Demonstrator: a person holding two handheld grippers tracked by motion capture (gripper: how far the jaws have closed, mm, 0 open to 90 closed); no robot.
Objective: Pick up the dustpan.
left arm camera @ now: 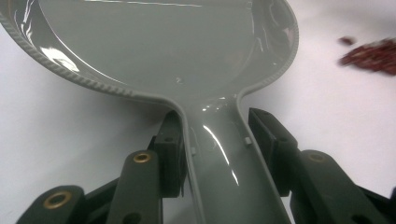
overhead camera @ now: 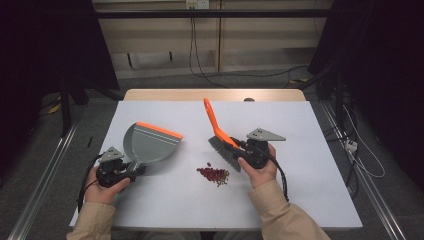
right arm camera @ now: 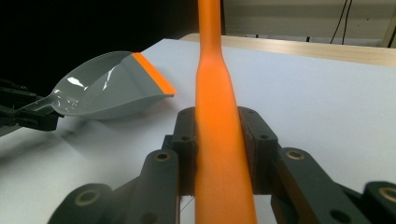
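**Dustpan, brush and spilled bits on the table**

Item one: grey dustpan [overhead camera: 148, 144] with orange lip, lying on the white table [overhead camera: 300, 200] at our left. Our left tongs [left arm camera: 217, 154] are closed on its handle, one pad at each side. Item two: orange-handled brush [overhead camera: 220, 137], bristles down, handle tilted up and away, clamped firmly in our right tongs [right arm camera: 219, 154]. Item three: a small heap of red bits [overhead camera: 213, 174] between dustpan and brush, just beside the bristles.
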